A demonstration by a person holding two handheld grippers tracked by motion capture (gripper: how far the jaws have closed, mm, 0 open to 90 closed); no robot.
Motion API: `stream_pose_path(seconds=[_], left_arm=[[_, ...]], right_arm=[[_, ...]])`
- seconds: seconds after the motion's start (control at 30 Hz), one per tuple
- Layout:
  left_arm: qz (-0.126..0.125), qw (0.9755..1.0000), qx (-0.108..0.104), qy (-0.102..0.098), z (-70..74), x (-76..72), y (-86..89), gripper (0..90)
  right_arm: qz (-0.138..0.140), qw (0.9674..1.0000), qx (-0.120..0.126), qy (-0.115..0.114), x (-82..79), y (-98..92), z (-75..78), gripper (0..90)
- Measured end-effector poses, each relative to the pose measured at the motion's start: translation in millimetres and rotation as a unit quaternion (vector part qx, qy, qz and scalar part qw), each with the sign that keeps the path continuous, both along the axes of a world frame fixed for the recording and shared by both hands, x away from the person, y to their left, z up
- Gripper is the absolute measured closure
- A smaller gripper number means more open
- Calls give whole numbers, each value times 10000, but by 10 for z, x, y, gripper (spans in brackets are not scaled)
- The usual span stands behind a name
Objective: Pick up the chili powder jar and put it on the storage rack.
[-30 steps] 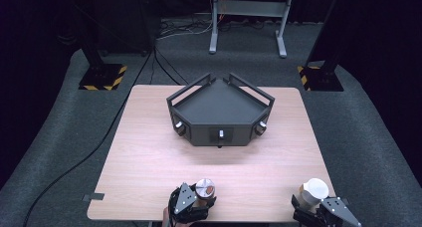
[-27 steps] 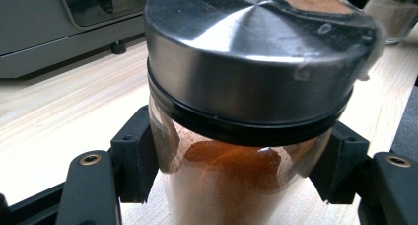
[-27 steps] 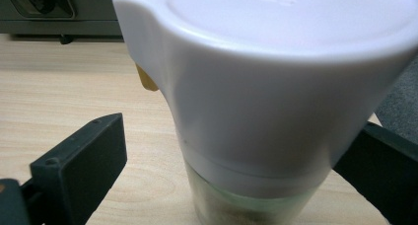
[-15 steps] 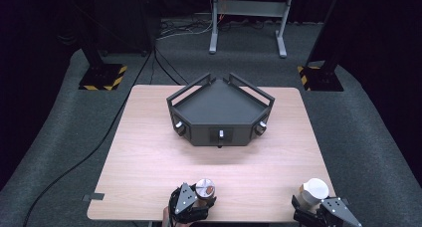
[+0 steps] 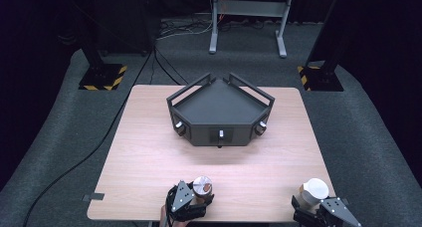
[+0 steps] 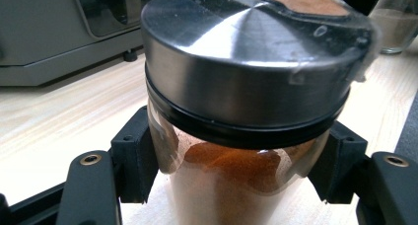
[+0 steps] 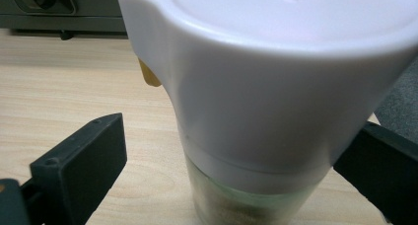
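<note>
Dark grey carpet surrounds a light wood-grain bench point(image 5: 149, 152), with black stands and a metal frame behind it.

Left hand-held gripper point(image 5: 191, 203): sits at the bench's near edge, in front of and slightly left of the black tray point(image 5: 219, 105). Its jaws are clamped on the glass body of a spice jar point(image 6: 231, 151), just under the steel lid point(image 6: 246, 72); both pads press against the glass. Reddish-brown powder fills the jar's lower part. Clear tape or film lies over the lid's opening.

Right hand-held gripper point(image 5: 314, 207): sits at the near right corner of the bench, in front of and right of the tray. A white-capped jar point(image 7: 276, 87) stands between its jaws. The right jaw appears to be against the jar below the cap; the left jaw stands visibly clear of it, so this hand-held gripper is apart and has no grip yet. Pale granular contents show through the glass.

Tray: five-sided, black, raised rails, three small fittings on its front faces, centred on the bench, well apart from both jars. Nothing lies in it.

Progress, as judged: one jar is secured, the other merely straddled; both rest on the bench. If the tray is the destination, closing on the second jar, lifting and carrying both remain.

Markings: no brand, label or legible writing on jars, lids or tray.
</note>
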State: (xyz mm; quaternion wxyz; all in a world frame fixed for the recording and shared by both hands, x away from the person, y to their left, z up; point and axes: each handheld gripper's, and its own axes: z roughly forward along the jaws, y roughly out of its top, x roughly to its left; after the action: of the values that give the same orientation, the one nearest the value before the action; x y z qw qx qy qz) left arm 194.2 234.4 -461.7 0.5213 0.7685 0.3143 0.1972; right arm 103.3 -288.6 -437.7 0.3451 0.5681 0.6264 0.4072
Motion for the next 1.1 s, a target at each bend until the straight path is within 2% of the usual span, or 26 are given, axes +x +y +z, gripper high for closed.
stream_pose_path(seconds=[1.1], left_arm=[[119,9999,67,-88,178,133,80,316]], right_arm=[[3,10000,-9,16,3,-7,9,0]])
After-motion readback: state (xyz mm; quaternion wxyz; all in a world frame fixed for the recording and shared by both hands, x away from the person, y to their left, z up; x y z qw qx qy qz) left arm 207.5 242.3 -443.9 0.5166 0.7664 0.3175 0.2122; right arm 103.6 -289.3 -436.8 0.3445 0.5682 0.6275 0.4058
